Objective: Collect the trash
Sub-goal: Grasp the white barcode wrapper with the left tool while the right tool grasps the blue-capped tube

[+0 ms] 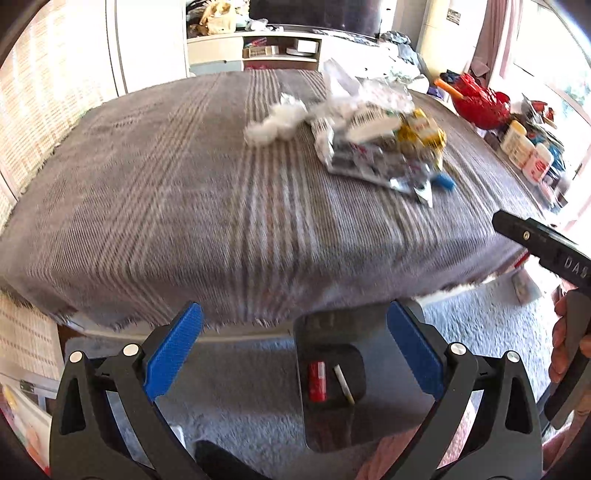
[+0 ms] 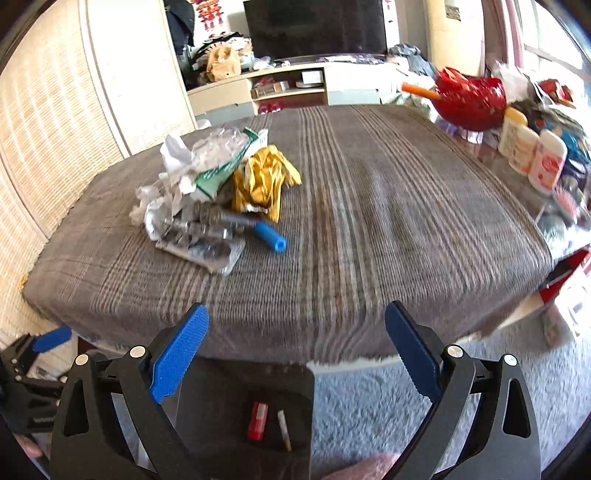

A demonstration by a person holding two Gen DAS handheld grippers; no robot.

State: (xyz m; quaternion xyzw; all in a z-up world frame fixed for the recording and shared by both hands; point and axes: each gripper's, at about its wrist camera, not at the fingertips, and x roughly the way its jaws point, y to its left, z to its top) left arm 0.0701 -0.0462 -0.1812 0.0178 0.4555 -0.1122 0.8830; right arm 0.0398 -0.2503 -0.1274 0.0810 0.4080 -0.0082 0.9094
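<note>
Trash pile [image 1: 373,140]: white wad [image 1: 275,123] left-view only.

So the trash pile [image 2: 210,199] sits on the cloth-covered table [image 2: 369,221], left of middle in the right wrist view, with a tube [image 2: 271,236] at its near edge. Bottles [image 2: 532,155] and a bowl [image 2: 469,98] line the table's right side. A bin [image 2: 243,417] below the near edge has 2 items in it.

A home living room: television [image 2: 314,27], low media shelf [image 2: 288,86], carpet [image 2: 461,398].
</note>
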